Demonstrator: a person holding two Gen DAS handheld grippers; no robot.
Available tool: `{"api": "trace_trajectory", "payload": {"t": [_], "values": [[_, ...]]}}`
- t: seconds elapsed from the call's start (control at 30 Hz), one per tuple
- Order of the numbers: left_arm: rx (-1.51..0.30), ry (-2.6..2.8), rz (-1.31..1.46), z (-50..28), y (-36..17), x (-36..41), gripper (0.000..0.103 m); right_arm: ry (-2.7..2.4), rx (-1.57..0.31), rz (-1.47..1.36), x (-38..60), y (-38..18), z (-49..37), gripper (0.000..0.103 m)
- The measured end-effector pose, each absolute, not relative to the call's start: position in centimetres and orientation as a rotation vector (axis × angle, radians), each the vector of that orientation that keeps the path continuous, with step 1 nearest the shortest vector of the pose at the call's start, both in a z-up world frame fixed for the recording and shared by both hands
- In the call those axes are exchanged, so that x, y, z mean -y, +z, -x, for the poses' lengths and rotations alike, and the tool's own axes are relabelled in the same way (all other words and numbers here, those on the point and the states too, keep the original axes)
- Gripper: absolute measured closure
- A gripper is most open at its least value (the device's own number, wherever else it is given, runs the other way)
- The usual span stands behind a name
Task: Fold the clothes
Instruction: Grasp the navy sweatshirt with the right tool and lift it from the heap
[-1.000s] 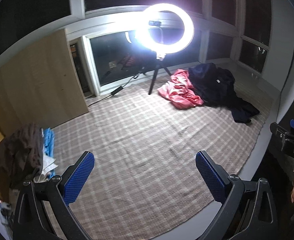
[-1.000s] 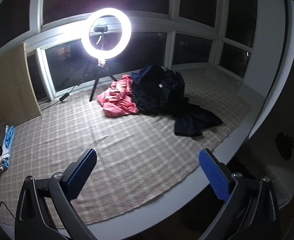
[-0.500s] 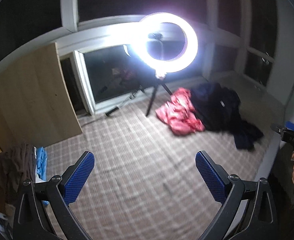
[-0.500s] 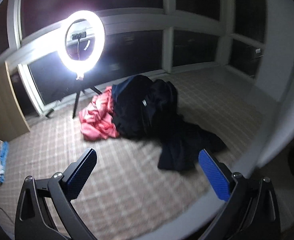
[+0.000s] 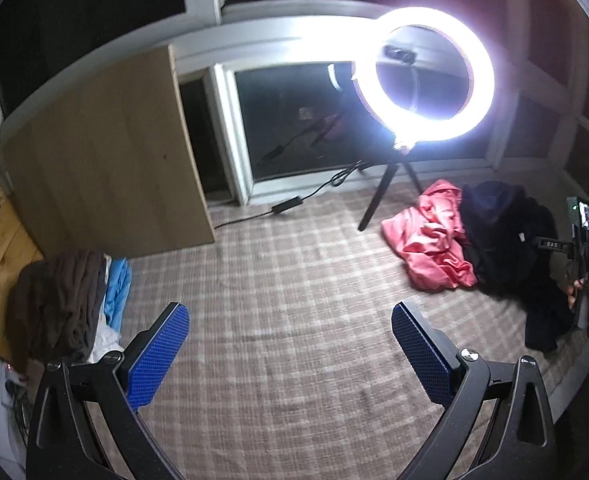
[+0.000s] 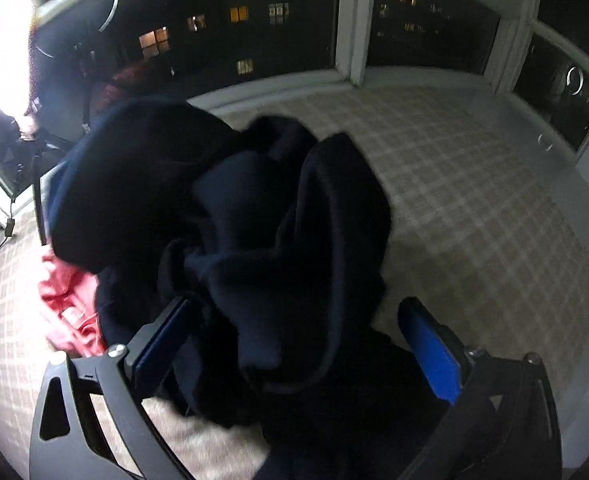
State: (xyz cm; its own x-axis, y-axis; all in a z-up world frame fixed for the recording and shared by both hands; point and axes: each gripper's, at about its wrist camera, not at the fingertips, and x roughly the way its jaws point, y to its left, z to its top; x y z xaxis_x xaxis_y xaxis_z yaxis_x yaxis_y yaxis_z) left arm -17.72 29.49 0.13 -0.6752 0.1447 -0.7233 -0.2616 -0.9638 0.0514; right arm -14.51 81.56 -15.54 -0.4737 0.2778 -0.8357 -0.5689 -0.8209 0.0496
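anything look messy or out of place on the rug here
Yes: a dark navy garment lies crumpled in a heap beside a bunched pink garment, close to the ring light tripod on the checked rug. Neither is folded.

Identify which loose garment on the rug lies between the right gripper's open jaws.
The dark navy garment, bunched between them; the pink garment lies off to its left.

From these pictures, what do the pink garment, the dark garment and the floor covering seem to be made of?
Pink garment: thin, slightly glossy cloth, perhaps satin or nylon; its sharp creases catch the light.
Dark garment: thick, matte, soft knit, probably fleece or sweatshirt cotton; rounded, bulky folds.
Floor covering: flat woven checked rug, matte; the fibre cannot be told.
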Motion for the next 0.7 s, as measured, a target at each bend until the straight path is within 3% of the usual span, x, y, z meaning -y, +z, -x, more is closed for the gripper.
{"api": "trace_trajectory", "payload": {"t": [0.03,0.07,0.17,0.4,0.7], "values": [[-0.223,2.678,1.146,18.0,0.0,-29.6,0.001,2.320,-0.484,1.215,-81.8,-15.6,14.5,0.055],[-0.228,2.676,1.152,18.3,-0.1,-29.6,0.001,2.372,-0.578,1.210,-82.2,-15.0,14.1,0.092],[-0.241,2.649,1.181,19.2,-0.6,-29.7,0.001,2.460,-0.732,1.123,-83.3,-11.7,12.1,0.092],[-0.222,2.596,1.206,20.2,-1.6,-29.7,0.001,2.623,-0.657,0.750,-82.2,1.7,6.2,0.093],[-0.177,2.583,1.125,19.0,-0.1,-28.2,0.001,2.885,-0.476,0.379,-72.4,18.5,-0.6,0.093]]}}
